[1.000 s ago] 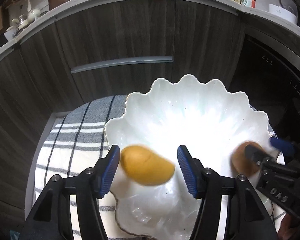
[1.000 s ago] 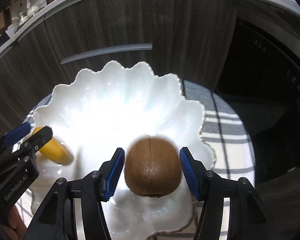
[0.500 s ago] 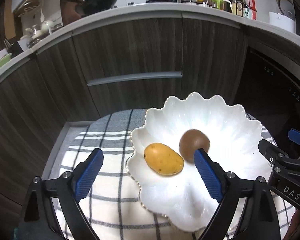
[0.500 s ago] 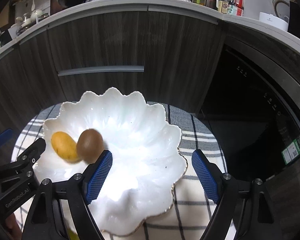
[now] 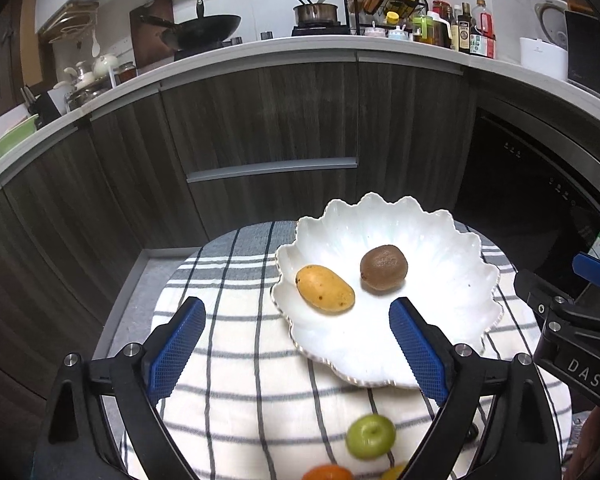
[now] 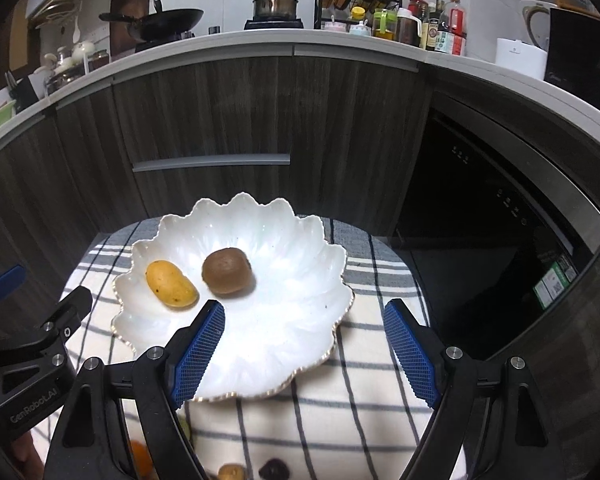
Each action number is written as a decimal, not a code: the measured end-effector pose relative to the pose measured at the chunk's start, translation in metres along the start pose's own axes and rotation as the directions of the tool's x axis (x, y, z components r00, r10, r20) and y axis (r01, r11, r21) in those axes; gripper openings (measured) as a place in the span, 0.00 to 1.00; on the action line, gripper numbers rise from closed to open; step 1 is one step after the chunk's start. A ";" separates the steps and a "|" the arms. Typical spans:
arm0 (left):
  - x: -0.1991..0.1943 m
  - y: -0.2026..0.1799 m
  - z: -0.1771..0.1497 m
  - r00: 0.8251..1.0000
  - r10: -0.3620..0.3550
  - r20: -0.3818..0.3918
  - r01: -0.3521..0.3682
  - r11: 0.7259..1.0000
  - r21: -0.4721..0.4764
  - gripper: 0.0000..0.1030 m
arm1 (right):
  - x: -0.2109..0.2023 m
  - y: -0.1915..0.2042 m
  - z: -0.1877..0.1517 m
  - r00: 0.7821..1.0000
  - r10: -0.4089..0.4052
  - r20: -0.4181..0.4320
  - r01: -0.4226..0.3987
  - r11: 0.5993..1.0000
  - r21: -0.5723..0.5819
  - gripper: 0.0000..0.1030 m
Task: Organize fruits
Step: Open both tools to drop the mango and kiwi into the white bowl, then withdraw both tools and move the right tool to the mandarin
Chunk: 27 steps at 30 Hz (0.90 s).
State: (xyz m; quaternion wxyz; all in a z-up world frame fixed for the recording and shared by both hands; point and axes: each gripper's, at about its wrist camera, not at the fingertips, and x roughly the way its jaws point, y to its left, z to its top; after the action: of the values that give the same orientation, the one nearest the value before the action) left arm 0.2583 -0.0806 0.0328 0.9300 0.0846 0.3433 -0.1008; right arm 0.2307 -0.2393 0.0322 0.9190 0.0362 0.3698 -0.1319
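Note:
A white scalloped plate (image 5: 428, 344) (image 6: 284, 344) sits on a round table with a striped cloth (image 5: 240, 360). On it lie a yellow mango (image 5: 325, 288) (image 6: 171, 285) and a brown kiwi (image 5: 383, 267) (image 6: 227, 271), side by side and apart. My left gripper (image 5: 296, 348) is open and empty, above the cloth at the plate's left edge. My right gripper (image 6: 304, 352) is open and empty, above the plate's near right part. A green fruit (image 5: 371, 436) and an orange fruit (image 5: 327, 472) lie on the cloth near me.
Dark wood cabinets (image 5: 268, 128) and a black oven front (image 6: 500, 216) stand behind the table. More small fruits (image 6: 274, 470) lie at the table's near edge. The counter above holds a wok (image 5: 204, 32), a pot and bottles.
Both grippers let go of their fruit, opened wide and pulled back and up from the plate. The mango and kiwi now rest on the plate.

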 end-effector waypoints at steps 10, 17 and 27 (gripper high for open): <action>-0.032 0.005 -0.024 1.000 0.008 -0.015 -0.008 1.000 0.004 0.91 | -0.033 -0.001 -0.023 1.000 0.010 -0.001 -0.010 1.000 0.010 0.80; -0.042 0.005 -0.042 0.999 0.007 -0.033 -0.007 1.000 0.001 0.91 | -0.048 0.001 -0.039 1.000 0.012 0.001 -0.012 1.000 0.009 0.80; -0.041 0.003 -0.071 0.997 -0.001 -0.072 0.001 1.000 0.003 0.91 | -0.051 0.001 -0.067 0.999 0.027 -0.033 -0.026 1.000 0.016 0.80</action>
State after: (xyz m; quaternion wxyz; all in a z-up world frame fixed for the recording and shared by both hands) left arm 0.1845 -0.0562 0.0074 0.9168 0.0895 0.3764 -0.0989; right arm 0.1504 -0.2163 0.0187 0.9141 0.0505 0.3834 -0.1220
